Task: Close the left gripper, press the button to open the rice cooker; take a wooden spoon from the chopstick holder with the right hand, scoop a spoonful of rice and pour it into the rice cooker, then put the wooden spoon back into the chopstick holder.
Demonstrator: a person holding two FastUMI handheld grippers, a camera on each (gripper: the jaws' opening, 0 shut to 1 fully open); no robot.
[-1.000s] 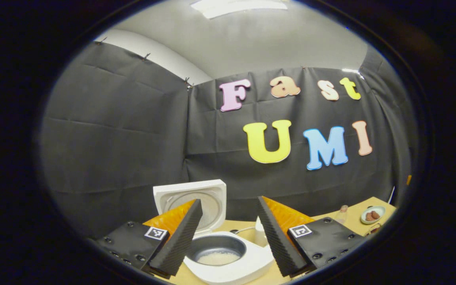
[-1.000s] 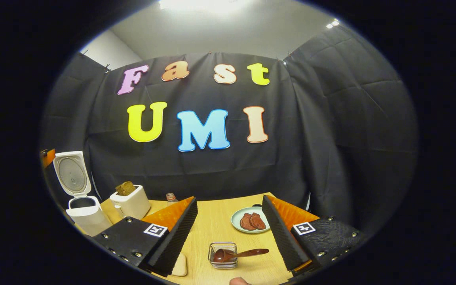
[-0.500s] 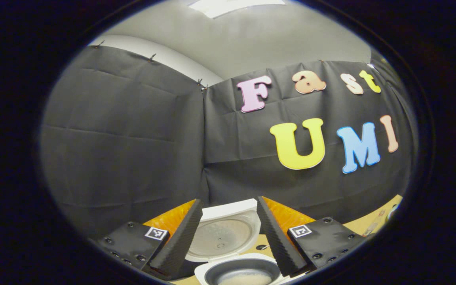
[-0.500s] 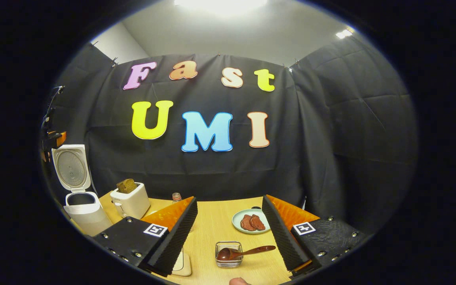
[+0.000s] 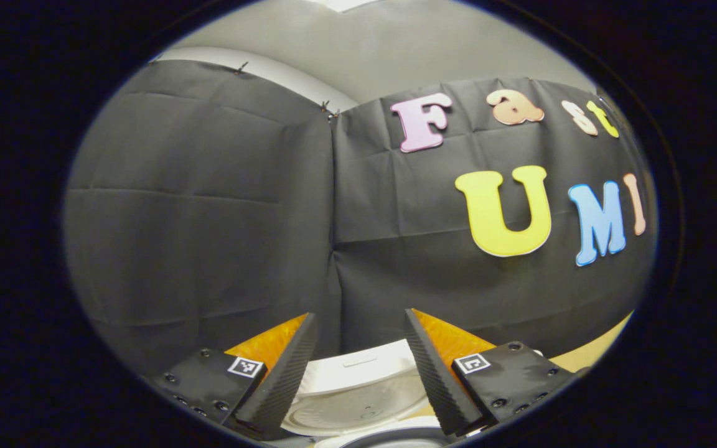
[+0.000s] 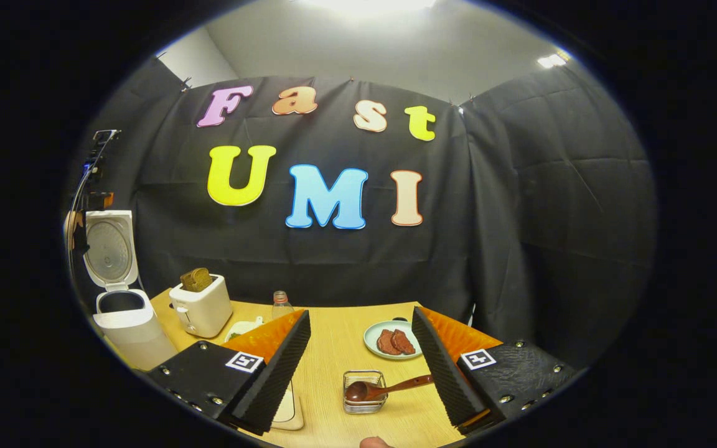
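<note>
Here, both grippers hang above a wooden tabletop with their fingers apart and nothing held between them. In the right gripper view, the right gripper points down toward a small wire chopstick holder near the front edge of the tabletop, with the wooden spoon lying across it, bowl inside the holder and handle sticking out to the right, close beside the right finger. Farther back sits a plate of brown food. At the far left, the white rice cooker stands with its lid raised upright, so the opening step looks done; a toaster with bread stands just to its right, and a small bottle is beyond. In the left gripper view, the left gripper looks over the cooker's open lid, just beneath its fingers. Whether rice has gone in cannot be judged from the right gripper view. The step in hand appears to concern the spoon in its holder: a good grasp would straddle the handle squarely, well back from the bowl, and close firmly before lifting, so the light wire holder is not dragged or tipped.
</note>
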